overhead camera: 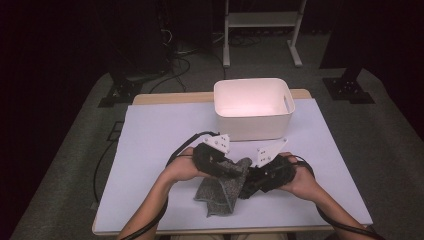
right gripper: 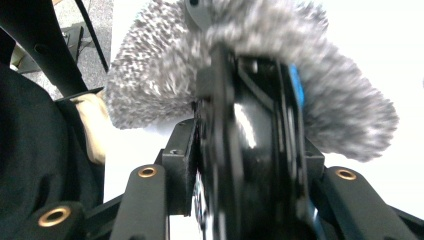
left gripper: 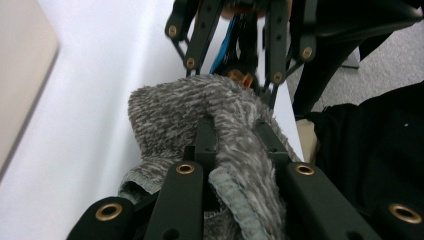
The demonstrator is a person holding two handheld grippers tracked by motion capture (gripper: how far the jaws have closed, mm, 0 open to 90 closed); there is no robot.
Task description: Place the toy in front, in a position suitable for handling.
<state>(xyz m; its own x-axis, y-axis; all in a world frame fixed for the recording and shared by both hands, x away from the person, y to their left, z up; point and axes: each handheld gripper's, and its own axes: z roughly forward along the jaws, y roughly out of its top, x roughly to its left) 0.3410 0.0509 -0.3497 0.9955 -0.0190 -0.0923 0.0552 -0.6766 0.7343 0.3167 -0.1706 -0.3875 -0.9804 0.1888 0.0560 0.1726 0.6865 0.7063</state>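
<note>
A grey fuzzy cloth is clamped between the jaws of the left gripper. The right gripper meets it at its far edge, and whether its jaws are closed cannot be told. A white worktop lies beneath, a white bin beyond.

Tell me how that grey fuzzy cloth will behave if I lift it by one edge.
The grey cloth probably goes floppy: it already bends and folds over the left gripper, whose jaws are shut on it. Its fuzzy pile suggests it is light and unlikely to slip. The loose part lying on the table would likely drag or hang.
</note>
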